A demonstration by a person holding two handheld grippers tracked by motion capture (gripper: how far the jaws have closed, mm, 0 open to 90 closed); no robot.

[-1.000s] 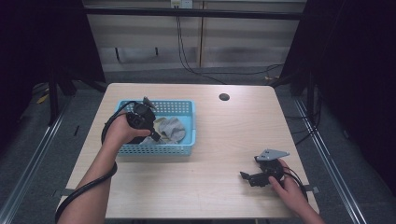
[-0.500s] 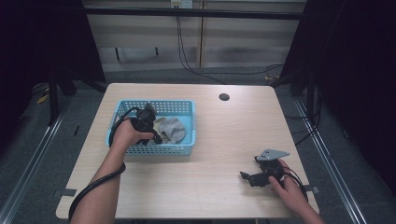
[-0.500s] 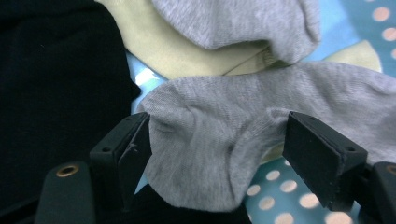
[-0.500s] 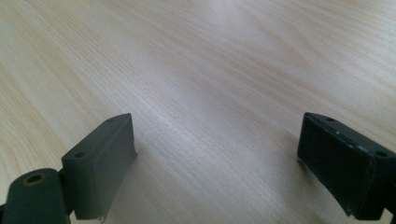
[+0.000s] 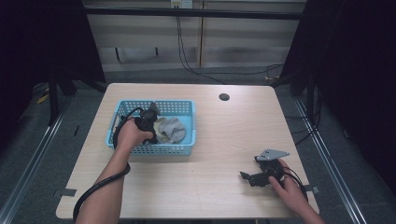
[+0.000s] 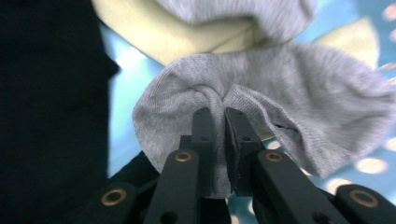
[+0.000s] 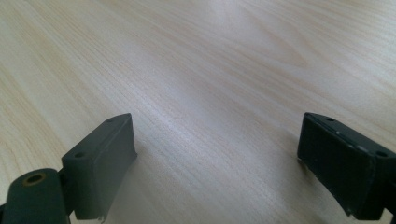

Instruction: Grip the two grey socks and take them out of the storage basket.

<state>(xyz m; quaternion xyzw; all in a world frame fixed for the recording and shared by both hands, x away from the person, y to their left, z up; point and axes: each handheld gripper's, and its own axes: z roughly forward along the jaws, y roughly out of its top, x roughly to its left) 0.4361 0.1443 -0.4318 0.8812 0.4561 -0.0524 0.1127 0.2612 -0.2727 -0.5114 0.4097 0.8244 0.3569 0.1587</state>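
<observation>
Left gripper (image 6: 219, 114) clamped on grey sock (image 6: 289, 93) inside basket (image 5: 187, 149), lift-out apparently pending; right gripper (image 7: 215, 158) spread wide, idle on surface (image 5: 224, 186).

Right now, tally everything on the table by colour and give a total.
Blue perforated plastic basket: 1
Grey knitted cloth, pinched by the left gripper: 1
Pale yellow cloth in the basket: 1
Black handheld grippers, the right gripper resting open on the wooden table: 2
Total: 5
</observation>
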